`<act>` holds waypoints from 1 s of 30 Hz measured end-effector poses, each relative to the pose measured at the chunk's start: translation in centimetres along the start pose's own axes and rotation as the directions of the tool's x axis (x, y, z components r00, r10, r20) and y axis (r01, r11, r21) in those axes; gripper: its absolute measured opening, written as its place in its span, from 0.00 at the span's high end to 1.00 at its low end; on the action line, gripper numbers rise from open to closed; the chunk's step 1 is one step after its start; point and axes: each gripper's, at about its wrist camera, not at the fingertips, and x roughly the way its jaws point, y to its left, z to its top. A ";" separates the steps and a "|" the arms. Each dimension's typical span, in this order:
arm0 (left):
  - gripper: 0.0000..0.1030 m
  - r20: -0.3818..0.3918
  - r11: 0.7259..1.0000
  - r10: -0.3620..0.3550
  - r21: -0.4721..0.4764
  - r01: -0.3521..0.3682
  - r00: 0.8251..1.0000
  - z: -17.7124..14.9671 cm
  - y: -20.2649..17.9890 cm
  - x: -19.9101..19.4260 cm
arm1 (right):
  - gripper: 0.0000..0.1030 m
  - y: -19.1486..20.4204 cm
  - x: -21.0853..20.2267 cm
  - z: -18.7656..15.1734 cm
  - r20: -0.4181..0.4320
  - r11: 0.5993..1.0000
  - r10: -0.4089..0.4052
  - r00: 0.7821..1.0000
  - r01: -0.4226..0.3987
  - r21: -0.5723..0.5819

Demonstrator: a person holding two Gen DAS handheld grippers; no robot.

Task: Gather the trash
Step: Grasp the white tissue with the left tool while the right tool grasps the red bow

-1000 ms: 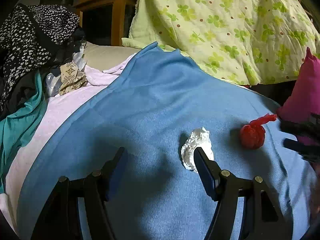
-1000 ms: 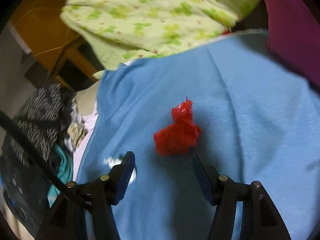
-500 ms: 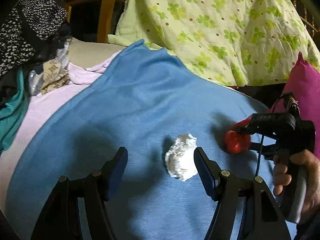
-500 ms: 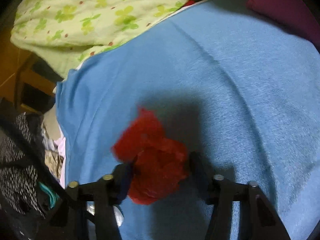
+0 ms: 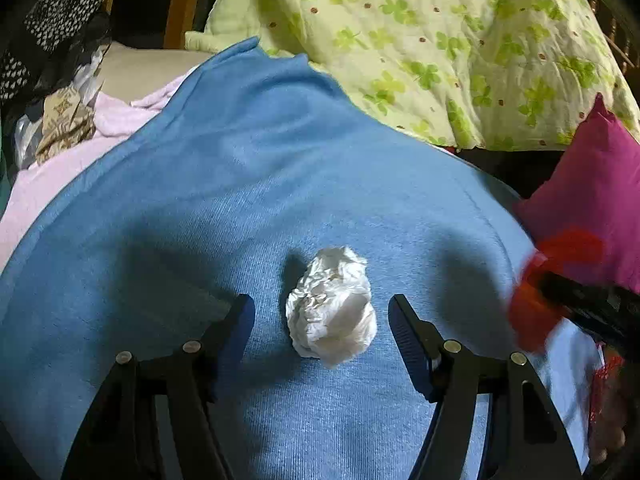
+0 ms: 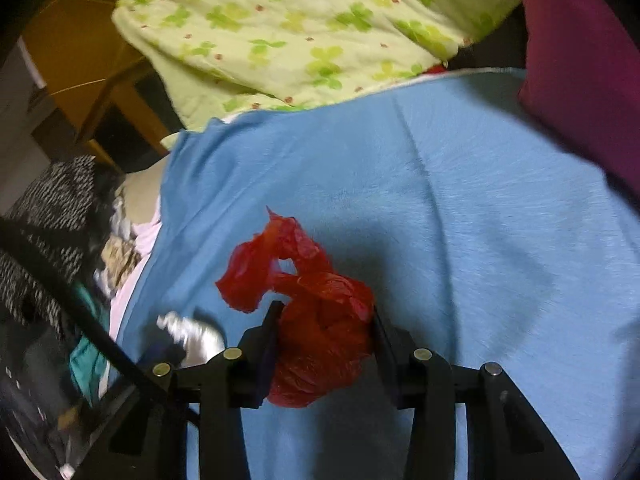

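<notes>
- Landmark for all positions: the blue blanket (image 5: 248, 184), spread over the bed and serving as the work surface.
- Right gripper (image 6: 324, 320): jaws closing, with the red plastic bag (image 6: 320, 344) between them. Both pads already press into its sides; the crumpled bulk bulges above and below the pads. Pinch taken across the fat body, not the loose tail, probably because the body gives more to bite on.
- Red plastic bag sits near the middle of the blue blanket in the right wrist view; its twisted tail points away toward the blanket's far edge. Whether it has left the cloth I cannot tell.
- Left gripper (image 5: 322, 320): spread wide, nothing held. Its fingers straddle the white paper wad (image 5: 332, 306), apart from it on both sides.
- White paper wad rests on the blue blanket, centred between the left fingers, which reads as a lined-up grasp not yet made.
- Judgement: one piece of trash per hand, so both can be carried off in one trip.
- Bordering the blue blanket: green clover quilt (image 5: 420, 40) at the far edge, magenta cushion (image 5: 592, 184) at the right edge.
- Risk: thin plastic may slip when lifted.
</notes>
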 end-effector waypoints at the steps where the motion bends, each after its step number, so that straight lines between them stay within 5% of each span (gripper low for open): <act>1: 0.32 -0.004 1.000 -0.004 -0.006 0.004 1.000 0.0 0.1 0.2 | 0.56 -0.2 -0.7 -0.5 0.007 1.000 0.006 1.000 -0.006 -0.008; 8: 0.35 -0.027 1.000 -0.019 -0.008 0.018 0.999 -0.2 -0.4 1.1 | 0.56 -2.2 -7.5 -5.0 0.066 0.995 0.026 0.997 -0.020 -0.093; 10: 0.52 -0.043 1.000 -0.016 0.004 0.017 0.999 -0.5 -0.6 1.5 | 0.56 -3.0 -9.1 -6.2 0.076 0.996 0.027 0.997 -0.020 -0.089; 16: 0.74 -0.045 0.999 0.005 0.055 -0.003 0.999 -1.0 -1.4 1.9 | 0.56 -3.9 -13.3 -9.3 0.116 0.993 0.039 0.992 -0.026 -0.111; 30: 0.77 0.031 0.990 0.037 0.135 -0.041 0.999 -2.2 -3.7 -1.3 | 0.56 -5.4 -15.2 -10.6 0.170 0.987 0.062 0.983 -0.035 -0.155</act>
